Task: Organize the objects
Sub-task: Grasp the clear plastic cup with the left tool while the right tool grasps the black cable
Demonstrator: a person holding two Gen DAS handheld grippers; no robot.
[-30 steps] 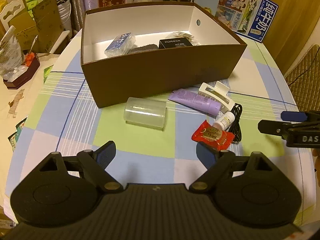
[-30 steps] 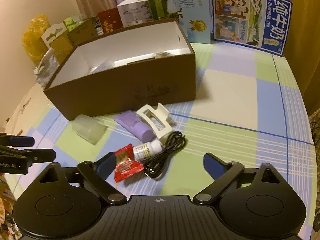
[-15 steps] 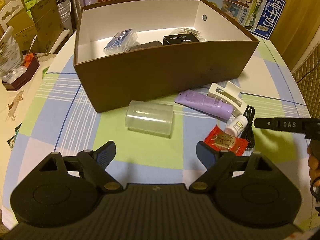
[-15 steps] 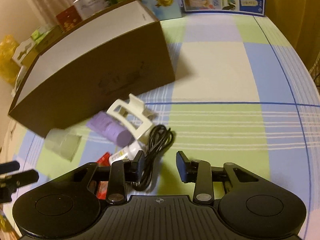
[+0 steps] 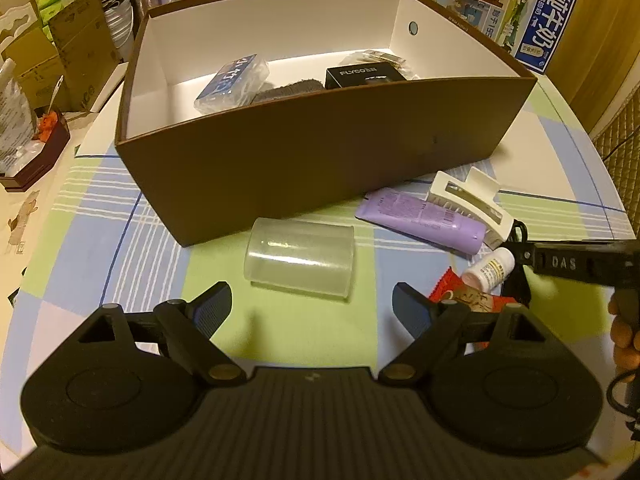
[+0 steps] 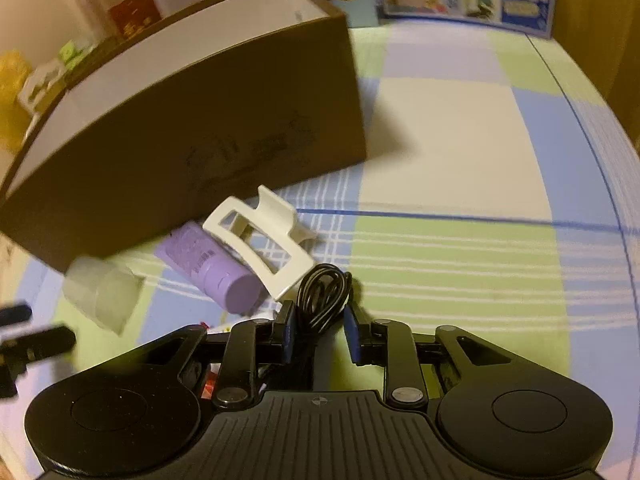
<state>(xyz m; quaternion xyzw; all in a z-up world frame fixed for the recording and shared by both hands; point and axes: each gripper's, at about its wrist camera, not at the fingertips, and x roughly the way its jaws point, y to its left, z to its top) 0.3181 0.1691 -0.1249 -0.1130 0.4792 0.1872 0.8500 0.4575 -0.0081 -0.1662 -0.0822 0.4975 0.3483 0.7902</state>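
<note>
My right gripper [image 6: 320, 314] is low over the table with its jaws drawn in on either side of a coiled black cable [image 6: 324, 292], pads against the coil. Just beyond lie a white hair clip [image 6: 260, 248] and a purple tube [image 6: 212, 268]. My left gripper [image 5: 312, 300] hangs open and empty just short of a clear plastic cup [image 5: 300, 258] lying on its side. A small white bottle [image 5: 490, 268] and a red snack packet [image 5: 444, 288] lie by its right finger. The open brown box [image 5: 320, 148] behind holds several items.
A checked cloth [image 6: 460, 152] covers the table. A blue milk carton box [image 5: 532, 20] stands at the back right. Cardboard boxes [image 5: 76, 40] and a dark tray [image 5: 36, 156] sit off the left edge. A hand [image 5: 624, 332] holds the right gripper.
The right gripper narrowed its jaws, dropped and slid forward until they straddle the black cable. The left gripper moved closer to the clear cup and stayed open.
</note>
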